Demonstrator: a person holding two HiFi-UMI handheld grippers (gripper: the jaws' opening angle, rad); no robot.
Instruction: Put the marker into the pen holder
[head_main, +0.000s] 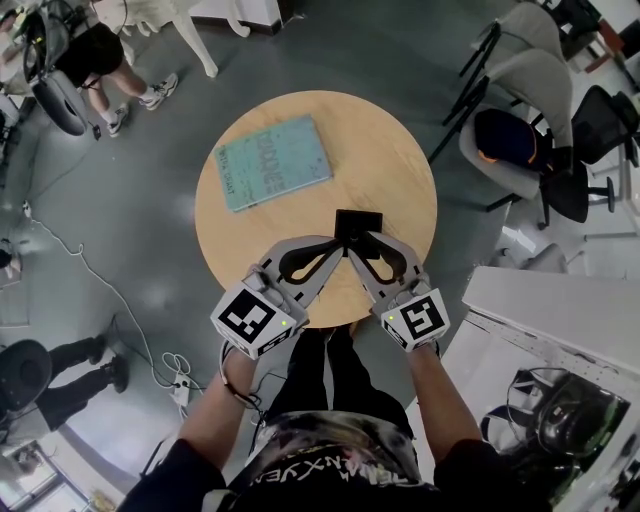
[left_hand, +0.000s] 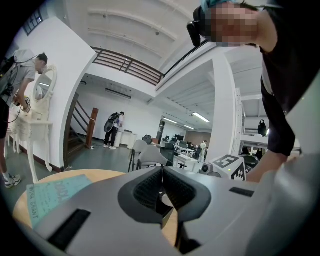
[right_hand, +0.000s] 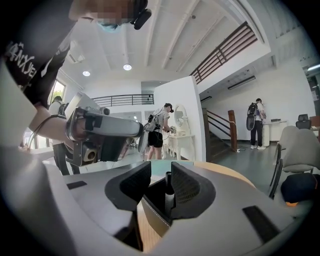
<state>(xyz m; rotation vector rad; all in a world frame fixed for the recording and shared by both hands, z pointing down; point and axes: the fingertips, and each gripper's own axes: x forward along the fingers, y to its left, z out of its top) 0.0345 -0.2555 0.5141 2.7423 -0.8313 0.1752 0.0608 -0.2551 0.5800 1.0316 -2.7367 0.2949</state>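
A black square pen holder (head_main: 358, 225) stands on the round wooden table (head_main: 400, 170), near its front edge. In the right gripper view a dark marker (right_hand: 169, 192) stands upright inside the pen holder (right_hand: 152, 202), close to the right-hand pad. My right gripper (right_hand: 161, 176) is open around it, with a clear gap on the other side. In the head view the right gripper (head_main: 354, 248) reaches the holder from the front. My left gripper (left_hand: 162, 172) is shut and empty, its tips (head_main: 336, 246) just left of the holder.
A teal book (head_main: 272, 160) lies on the table's back left. Grey and black chairs (head_main: 520, 130) stand to the right, and a white counter (head_main: 560, 310) at the near right. People stand on the floor at the left, beside a cable (head_main: 90, 280).
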